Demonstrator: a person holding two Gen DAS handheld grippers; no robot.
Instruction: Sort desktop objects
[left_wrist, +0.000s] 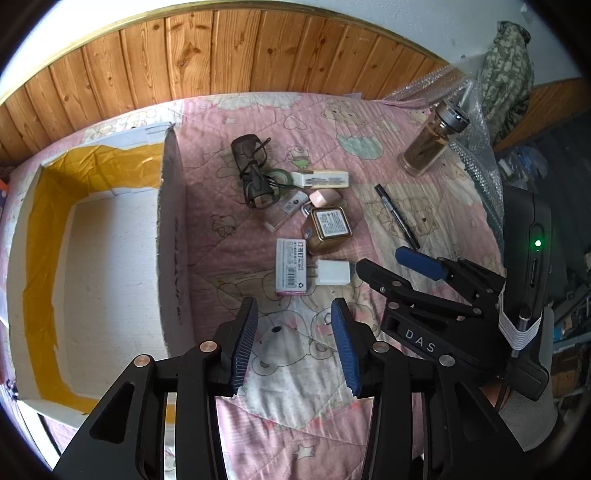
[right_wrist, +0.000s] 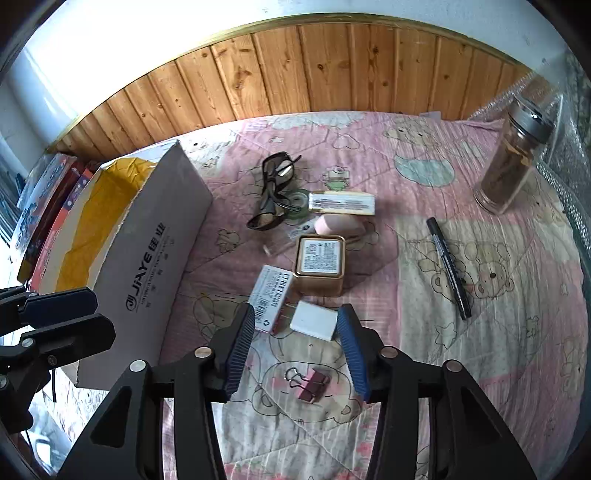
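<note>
— What are your jaws doing?

— Both pairs stand apart and hold nothing. My left gripper (left_wrist: 293, 343) hangs over bare quilt, tilted steeply down. My right gripper (right_wrist: 301, 350) has a maroon binder clip (right_wrist: 309, 383) lying on the cloth between its blue pads (right_wrist: 240, 347), untouched.

— And just past the tips?

— A white charger (right_wrist: 316, 319) lies just beyond my right fingers, touching a flat staple box (right_wrist: 271, 297). Behind those stands a gold tin (right_wrist: 320, 264) with a printed label on top. Farther back the pile goes on: a pink case (right_wrist: 338, 224), a long cream box (right_wrist: 343, 203), a green tape roll (right_wrist: 297, 203) and dark glasses (right_wrist: 275, 192), all crowded together near the middle of the quilt.

— Anything apart from the pile?

— A black pen (right_wrist: 448, 267) lies alone toward the right side, and a glass bottle (right_wrist: 511, 158) with a metal cap stands near the far right corner.

— Where do the sorted things go?

— An open cardboard box (left_wrist: 110, 240), patched inside with yellow tape, sits along the left edge. Its inside is bare as far as I see.

— The surface, the room?

— A pink quilt (left_wrist: 369, 122) printed with bears covers the surface. Wooden panelling (left_wrist: 221, 55) runs behind its far edge, white wall above, and bubble wrap (left_wrist: 476, 162) beside the far right corner.
</note>
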